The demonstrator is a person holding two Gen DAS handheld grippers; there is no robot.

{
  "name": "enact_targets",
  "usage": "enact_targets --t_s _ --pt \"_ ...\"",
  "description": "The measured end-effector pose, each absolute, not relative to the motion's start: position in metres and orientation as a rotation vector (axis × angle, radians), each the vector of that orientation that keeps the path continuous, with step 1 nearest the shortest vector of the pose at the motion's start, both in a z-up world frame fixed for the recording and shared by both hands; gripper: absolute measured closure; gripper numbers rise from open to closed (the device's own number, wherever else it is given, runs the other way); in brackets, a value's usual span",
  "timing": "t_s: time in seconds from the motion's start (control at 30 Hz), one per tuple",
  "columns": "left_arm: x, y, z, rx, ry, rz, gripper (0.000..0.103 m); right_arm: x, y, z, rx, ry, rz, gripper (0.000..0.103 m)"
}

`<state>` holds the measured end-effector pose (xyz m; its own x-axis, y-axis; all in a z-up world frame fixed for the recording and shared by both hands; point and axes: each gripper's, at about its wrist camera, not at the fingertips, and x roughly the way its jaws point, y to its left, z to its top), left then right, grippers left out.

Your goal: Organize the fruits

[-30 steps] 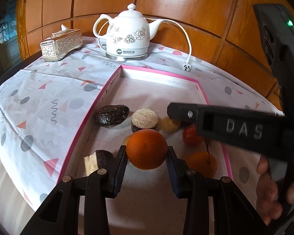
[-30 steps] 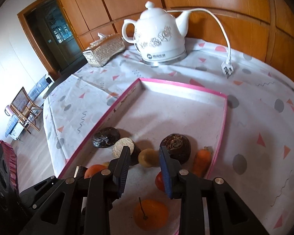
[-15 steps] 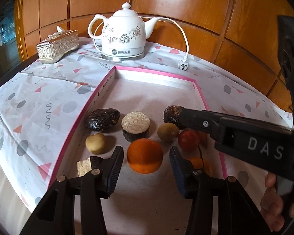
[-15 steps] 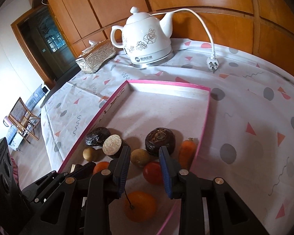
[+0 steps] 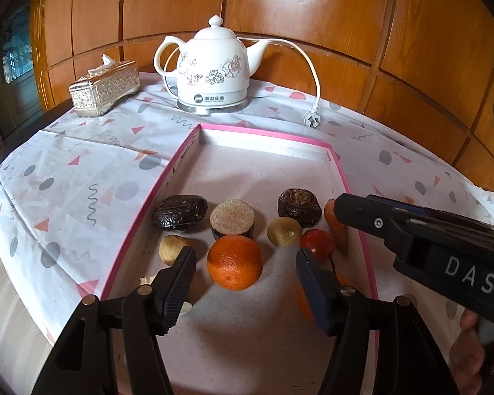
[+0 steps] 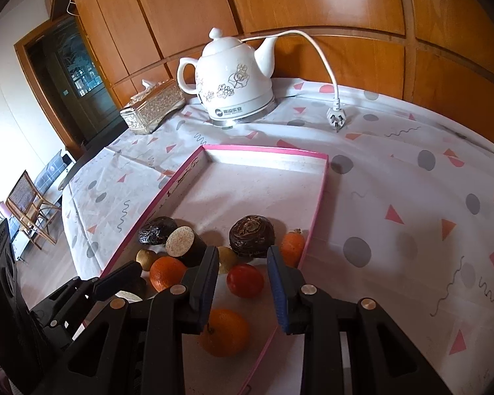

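Just left of the orange [image 5: 234, 262]: a small tan fruit [image 5: 172, 249], uncovered now. Left gripper [image 5: 242, 275] released, jaws spread wide and drawn back; orange set down inside the pink-rimmed tray [image 5: 352, 191], touching neither pad. Placement judged done. Right of the orange: red fruit [image 6: 245, 279] between the parted jaws of the right gripper [image 6: 243, 275], ungrasped, probably next.

Fruits sit in a pink-rimmed tray [image 5: 339, 161]: an orange [image 5: 234, 261] near centre, a red tomato [image 5: 316, 245] to its right, a carrot [image 5: 336, 227] against the right rim, a stemmed orange [image 6: 224, 332] nearest.
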<state>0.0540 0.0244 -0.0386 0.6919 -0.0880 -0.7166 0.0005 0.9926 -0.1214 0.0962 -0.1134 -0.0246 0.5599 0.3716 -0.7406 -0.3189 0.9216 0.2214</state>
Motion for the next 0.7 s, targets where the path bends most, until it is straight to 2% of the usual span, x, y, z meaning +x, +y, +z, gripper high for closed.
enact_targets --t_s 0.4,0.7 --pt "0.035 0.025 -0.017 -0.090 0.732 -0.015 0.028 0.070 -0.127 -0.014 0.071 0.833 0.347 0.073" --pt "0.006 0.027 -0.002 -0.046 0.670 0.024 0.010 0.030 -0.141 -0.001 0.094 0.748 0.268 0.066"
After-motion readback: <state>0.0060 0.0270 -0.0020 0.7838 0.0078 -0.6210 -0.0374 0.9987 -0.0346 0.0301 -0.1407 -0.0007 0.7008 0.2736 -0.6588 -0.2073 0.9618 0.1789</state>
